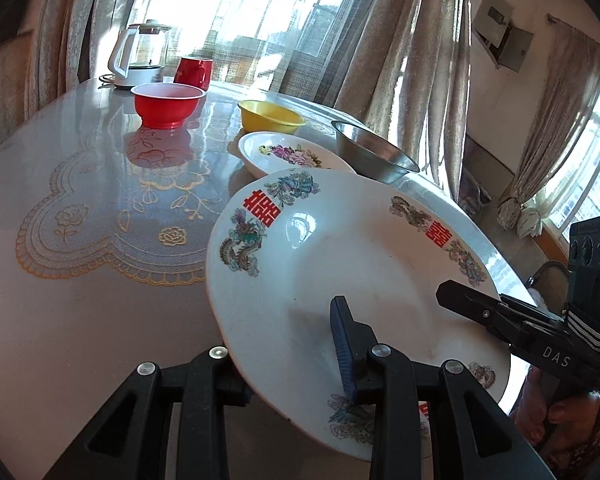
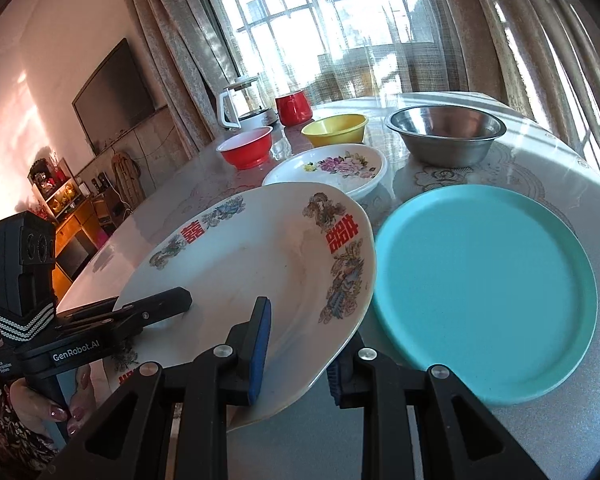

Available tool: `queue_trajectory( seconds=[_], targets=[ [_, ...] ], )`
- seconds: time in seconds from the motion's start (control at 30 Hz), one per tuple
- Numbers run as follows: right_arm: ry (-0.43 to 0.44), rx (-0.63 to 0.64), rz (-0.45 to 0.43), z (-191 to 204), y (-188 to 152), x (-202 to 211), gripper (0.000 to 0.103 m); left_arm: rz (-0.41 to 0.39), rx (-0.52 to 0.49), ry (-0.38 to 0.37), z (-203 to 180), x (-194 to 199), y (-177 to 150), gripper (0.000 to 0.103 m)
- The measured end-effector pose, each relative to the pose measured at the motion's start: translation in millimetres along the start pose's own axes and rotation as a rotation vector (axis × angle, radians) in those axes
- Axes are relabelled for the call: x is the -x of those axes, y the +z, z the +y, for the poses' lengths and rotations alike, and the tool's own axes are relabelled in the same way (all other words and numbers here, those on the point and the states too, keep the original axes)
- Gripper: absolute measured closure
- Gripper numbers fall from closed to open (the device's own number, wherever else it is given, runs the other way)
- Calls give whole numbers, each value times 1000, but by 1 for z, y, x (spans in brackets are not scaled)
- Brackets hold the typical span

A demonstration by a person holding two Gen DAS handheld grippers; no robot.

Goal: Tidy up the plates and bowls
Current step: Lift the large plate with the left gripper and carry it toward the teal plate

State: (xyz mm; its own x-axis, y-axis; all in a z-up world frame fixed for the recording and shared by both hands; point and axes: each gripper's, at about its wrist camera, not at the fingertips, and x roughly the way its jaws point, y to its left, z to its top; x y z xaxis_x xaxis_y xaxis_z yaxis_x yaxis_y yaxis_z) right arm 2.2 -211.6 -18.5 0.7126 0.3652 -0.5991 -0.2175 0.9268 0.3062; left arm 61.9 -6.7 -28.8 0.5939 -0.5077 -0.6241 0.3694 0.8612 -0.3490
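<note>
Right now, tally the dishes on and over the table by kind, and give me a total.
Plates: 3 (large white dragon-pattern plate, held by both grippers; white floral plate; turquoise plate)
Bowls: 3 (red bowl, yellow bowl, steel bowl)
Cups: 1 (red mug)
Kettles: 1 (glass kettle)
Total: 8

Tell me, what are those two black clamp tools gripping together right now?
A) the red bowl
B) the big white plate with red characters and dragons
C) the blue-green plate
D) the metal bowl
B: both the left gripper and the right gripper pinch the rim of the big white plate, lifted and tilted, while the blue-green plate, metal bowl and red bowl sit on the table untouched.
</note>
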Motion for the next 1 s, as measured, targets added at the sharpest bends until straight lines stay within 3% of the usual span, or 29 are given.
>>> queue_trajectory(
  seconds=[0.33,0.67,0.8,1.0],
  targets=[
    [-66,-55,-59,-47,2,36,79,27,-69,-57,-56,-33,24,69],
    [-164,-166,-68,-113,-1,54,79,141,-101,-123,-110,-98,42,69],
    [-186,-198,-79,-133,1,54,77,127,-163,-96,-131,-110,46,67],
    [-220,-246,-76,-154,6,49,77,172,-141,-101,-135,-130,49,67]
  ],
)
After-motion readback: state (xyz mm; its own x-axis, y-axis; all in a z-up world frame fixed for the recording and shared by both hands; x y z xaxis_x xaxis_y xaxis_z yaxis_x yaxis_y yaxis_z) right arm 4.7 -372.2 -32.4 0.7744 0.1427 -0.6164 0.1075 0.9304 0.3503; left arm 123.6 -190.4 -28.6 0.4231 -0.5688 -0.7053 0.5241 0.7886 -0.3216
